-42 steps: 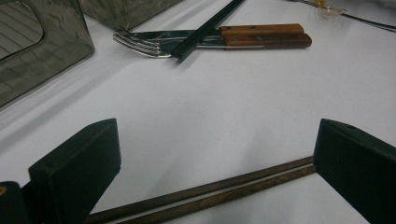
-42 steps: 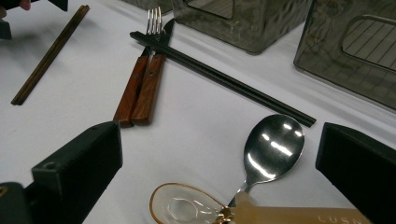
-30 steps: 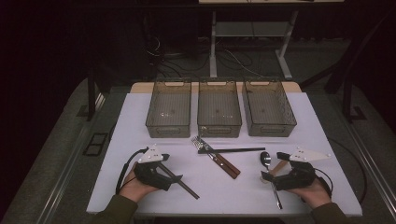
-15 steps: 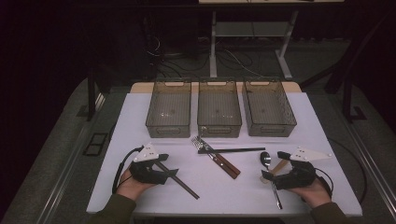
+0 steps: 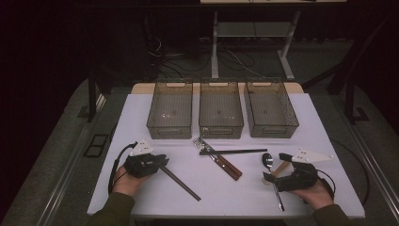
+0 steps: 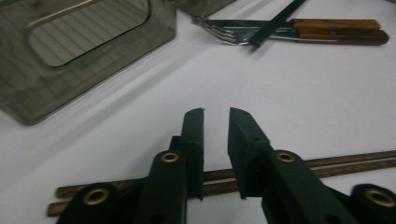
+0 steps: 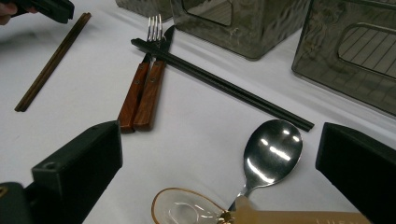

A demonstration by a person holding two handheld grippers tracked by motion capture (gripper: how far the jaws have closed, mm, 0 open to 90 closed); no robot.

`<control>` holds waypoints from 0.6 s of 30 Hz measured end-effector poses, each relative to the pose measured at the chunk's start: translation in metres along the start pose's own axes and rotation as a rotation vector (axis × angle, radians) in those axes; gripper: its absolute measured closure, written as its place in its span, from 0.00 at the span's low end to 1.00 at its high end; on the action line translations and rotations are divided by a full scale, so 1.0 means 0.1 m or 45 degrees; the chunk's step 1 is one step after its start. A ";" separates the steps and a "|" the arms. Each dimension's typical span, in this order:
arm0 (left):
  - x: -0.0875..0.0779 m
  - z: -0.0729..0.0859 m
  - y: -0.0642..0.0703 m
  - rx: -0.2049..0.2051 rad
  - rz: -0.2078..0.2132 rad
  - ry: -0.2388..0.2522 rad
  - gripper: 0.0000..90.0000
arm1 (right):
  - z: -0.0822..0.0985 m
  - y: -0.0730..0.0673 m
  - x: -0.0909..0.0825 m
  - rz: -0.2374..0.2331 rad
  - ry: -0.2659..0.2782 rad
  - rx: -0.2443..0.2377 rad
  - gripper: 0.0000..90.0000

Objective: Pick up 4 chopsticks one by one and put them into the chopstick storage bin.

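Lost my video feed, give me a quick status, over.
Left gripper closing over brown chopsticks, not clamped. Right gripper open above metal spoon. Nothing in the way.

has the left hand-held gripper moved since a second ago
Yes. In the high view the left hand-held gripper has slid slightly left, away from the left bin, its jaws closing around the brown chopsticks.

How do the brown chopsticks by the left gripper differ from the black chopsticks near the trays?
The brown chopsticks are wood-coloured and run diagonally, passing under the left gripper; the black chopsticks are dark and lie nearly level across the table. The brown pair rests straight on the white table, while the black pair lies across the fork and the knife. Both are thin pairs lying side by side.
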State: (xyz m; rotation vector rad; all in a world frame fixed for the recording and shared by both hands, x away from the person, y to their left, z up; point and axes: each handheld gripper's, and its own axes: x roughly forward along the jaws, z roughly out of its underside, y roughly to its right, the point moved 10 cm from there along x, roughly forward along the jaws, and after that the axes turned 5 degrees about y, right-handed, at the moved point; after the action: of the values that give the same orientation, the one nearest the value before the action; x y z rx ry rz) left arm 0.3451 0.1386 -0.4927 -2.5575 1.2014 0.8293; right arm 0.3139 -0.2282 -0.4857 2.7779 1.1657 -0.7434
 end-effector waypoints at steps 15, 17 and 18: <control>0.01 0.13 -0.48 -0.013 -0.190 -0.140 1.00 | 0.00 0.00 0.01 -0.003 0.000 0.006 0.01; 0.02 0.17 -0.54 -0.011 -0.202 -0.175 1.00 | 0.00 0.00 0.01 -0.001 0.000 0.006 0.00; 0.03 0.17 -0.59 -0.007 -0.201 -0.180 1.00 | 0.00 0.01 0.01 -0.001 0.001 0.007 0.00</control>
State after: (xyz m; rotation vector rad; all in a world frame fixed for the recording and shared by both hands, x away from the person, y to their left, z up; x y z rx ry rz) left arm 0.3844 0.1811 -0.5117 -2.5105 0.9446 0.9586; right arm 0.3148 -0.2280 -0.4862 2.7827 1.1667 -0.7465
